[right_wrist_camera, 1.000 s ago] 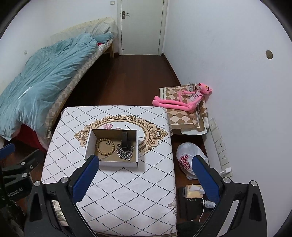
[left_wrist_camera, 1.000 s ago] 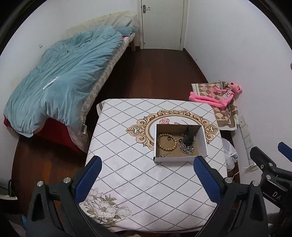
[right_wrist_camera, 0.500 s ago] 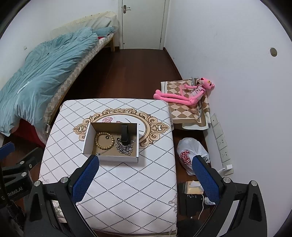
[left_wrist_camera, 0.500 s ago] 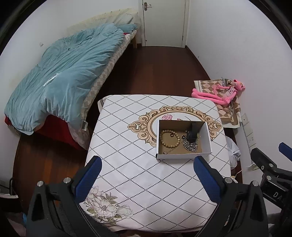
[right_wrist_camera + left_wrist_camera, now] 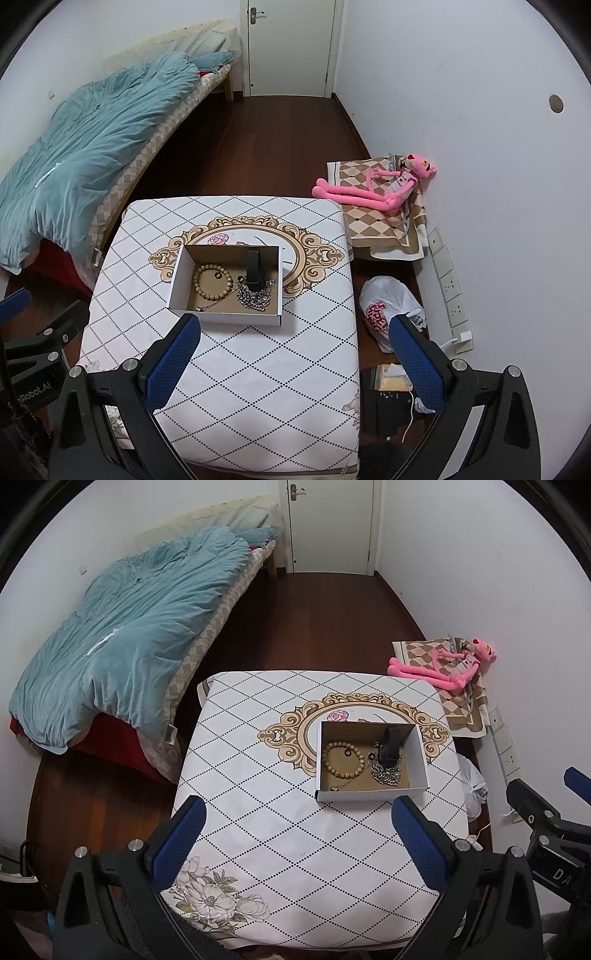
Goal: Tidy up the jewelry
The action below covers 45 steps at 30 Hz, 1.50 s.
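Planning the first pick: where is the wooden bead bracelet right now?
In both wrist views the round brown wooden bead bracelet lies flat in the left half of the open white cardboard box, left of the tangled silver chain.

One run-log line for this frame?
left tool: open, empty | right tool: open, empty | box: on table | inside: bead bracelet, chain

I count one box on the table. Inside the box: one bead bracelet, one silver chain, one black band, one small ring.
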### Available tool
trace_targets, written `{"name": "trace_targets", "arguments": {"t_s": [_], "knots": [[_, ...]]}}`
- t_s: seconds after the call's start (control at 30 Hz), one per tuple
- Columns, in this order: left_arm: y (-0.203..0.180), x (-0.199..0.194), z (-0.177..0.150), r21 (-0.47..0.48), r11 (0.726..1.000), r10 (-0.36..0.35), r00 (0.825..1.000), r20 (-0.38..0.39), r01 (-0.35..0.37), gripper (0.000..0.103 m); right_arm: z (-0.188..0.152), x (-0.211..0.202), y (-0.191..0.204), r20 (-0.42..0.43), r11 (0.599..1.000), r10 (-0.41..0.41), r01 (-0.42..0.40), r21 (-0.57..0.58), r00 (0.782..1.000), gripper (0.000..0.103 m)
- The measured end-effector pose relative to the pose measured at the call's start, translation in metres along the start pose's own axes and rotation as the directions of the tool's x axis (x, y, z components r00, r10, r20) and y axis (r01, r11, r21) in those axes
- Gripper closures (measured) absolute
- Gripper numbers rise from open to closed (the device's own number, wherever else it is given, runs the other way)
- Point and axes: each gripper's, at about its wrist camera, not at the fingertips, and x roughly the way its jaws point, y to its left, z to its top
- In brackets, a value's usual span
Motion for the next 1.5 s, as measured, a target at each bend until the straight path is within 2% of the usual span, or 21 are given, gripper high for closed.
{"name": "trace_targets", "arguments": {"t_s": [1.5], "knots": [[0.0005, -0.0012, 0.0, -0.007, 1.0, 0.011, 1.0, 0.01, -0.011, 0.001, 0.0034, -0.0017, -0.0002, 0.003, 1.0, 0.0, 0.0, 0.002, 1.0, 0.0]]}}
